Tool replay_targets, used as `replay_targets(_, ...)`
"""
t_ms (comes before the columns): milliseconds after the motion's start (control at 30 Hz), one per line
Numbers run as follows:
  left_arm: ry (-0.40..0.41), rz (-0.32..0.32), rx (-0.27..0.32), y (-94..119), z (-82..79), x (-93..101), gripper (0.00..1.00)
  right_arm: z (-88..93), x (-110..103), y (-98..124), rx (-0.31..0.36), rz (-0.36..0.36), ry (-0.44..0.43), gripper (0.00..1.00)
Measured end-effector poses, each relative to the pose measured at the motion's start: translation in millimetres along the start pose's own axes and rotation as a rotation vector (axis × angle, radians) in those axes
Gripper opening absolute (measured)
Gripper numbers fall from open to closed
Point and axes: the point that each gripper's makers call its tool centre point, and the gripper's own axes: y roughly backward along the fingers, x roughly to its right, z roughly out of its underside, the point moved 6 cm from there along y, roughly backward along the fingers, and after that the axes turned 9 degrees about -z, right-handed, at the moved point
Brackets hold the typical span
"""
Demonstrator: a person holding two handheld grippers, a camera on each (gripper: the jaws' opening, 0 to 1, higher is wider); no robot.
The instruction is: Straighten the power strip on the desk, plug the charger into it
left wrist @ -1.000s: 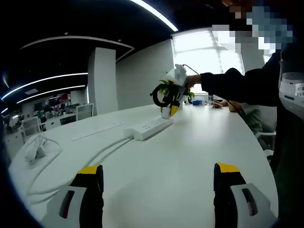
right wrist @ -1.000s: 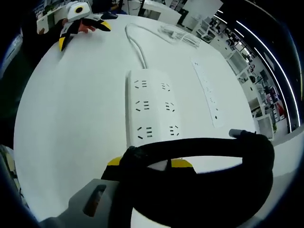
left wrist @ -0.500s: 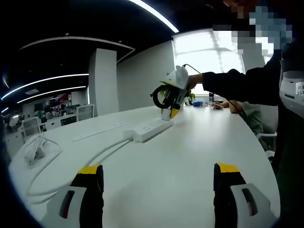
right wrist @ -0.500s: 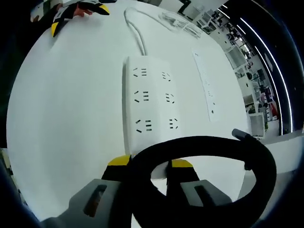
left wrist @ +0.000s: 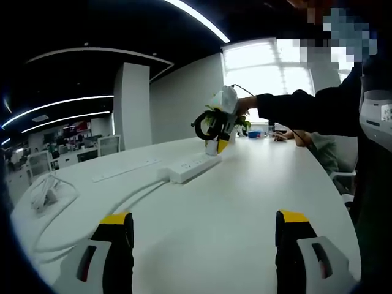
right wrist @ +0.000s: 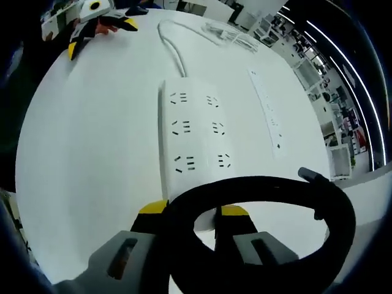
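Note:
A white power strip (right wrist: 196,138) with two rows of sockets lies flat on the white desk (right wrist: 92,153), straight below my right gripper (right wrist: 192,211). The jaws of that gripper are shut on the charger, whose coiled black cable (right wrist: 275,185) loops across the front of the view and hides most of the charger. In the left gripper view the right gripper (left wrist: 217,125) hangs over the far end of the power strip (left wrist: 190,166), the cable coil (left wrist: 205,124) beside it. My left gripper (left wrist: 204,218) sits low over the desk, open with nothing between its jaws.
A slim white socket bar (right wrist: 268,116) lies parallel to the strip. The strip's white cord (right wrist: 174,52) runs away toward a bundle of white cable (left wrist: 46,193). A person's dark sleeve (left wrist: 306,110) reaches in from the right. The left gripper (right wrist: 98,24) rests at the far desk edge.
The right gripper with the charger has drifted slightly over the strip's far end. The left gripper has stayed where it was, still open.

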Motion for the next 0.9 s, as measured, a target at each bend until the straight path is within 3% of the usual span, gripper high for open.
replay_targets(400,-0.010,0.000,-0.008,-2.5,1.1,2.3,0.99,-1.5,1.0,-1.7,-0.034,-0.011,0.020,0.23)
replay_targets(900,-0.015,0.033,-0.039,-1.9,5.7,4.1,0.99,-1.0,-2.2,-3.6,0.028,-0.001,0.077,0.25)
